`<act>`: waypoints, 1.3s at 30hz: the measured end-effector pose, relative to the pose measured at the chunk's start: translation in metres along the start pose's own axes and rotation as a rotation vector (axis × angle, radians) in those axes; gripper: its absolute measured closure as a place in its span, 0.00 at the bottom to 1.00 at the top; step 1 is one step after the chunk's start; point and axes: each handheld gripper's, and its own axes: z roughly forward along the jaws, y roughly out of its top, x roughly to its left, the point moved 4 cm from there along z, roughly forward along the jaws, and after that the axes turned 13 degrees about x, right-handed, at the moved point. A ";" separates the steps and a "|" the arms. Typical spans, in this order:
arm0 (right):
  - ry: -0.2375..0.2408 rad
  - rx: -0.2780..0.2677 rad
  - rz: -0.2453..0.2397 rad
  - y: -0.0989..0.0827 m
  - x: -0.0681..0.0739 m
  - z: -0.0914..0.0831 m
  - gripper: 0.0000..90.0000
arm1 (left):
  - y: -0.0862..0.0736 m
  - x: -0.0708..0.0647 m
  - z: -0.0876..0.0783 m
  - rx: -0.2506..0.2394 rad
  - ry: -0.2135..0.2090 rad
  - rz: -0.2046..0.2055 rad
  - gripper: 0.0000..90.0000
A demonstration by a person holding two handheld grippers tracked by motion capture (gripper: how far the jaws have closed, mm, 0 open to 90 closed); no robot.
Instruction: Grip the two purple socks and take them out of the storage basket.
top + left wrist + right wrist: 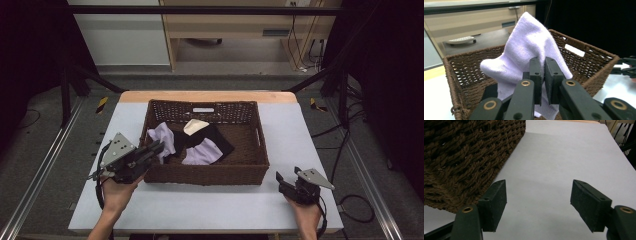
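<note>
Pinching fuzzy lilac terry cloth (529, 47) between left gripper (543, 75) pads, over woven wicker basket (596, 70); right gripper (537, 202) agape, holding nothing.

Dim room, soft shadows, slight blur

Overhead plus 2 close basket (205, 175) views

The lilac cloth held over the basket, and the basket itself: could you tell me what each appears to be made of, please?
The lilac cloth looks like soft terry or microfibre: its surface is matte and fuzzy, and it drapes in limp folds from the left gripper, whose jaws are shut on it. The basket seems woven from dark brown wicker or twisted paper cord, with visible braided strands and open gaps; which fibre is unclear.
</note>
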 end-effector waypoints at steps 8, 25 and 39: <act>0.000 -0.002 -0.001 0.000 0.000 0.000 0.33 | -0.010 -0.017 -0.015 -0.015 -0.029 0.038 0.93; 0.001 -0.010 -0.008 0.000 0.001 -0.001 0.33 | -0.065 -0.053 -0.008 0.120 -0.093 0.100 0.93; -0.004 -0.013 -0.020 -0.001 0.002 -0.001 0.32 | -0.110 -0.069 0.040 0.317 -0.141 0.112 0.93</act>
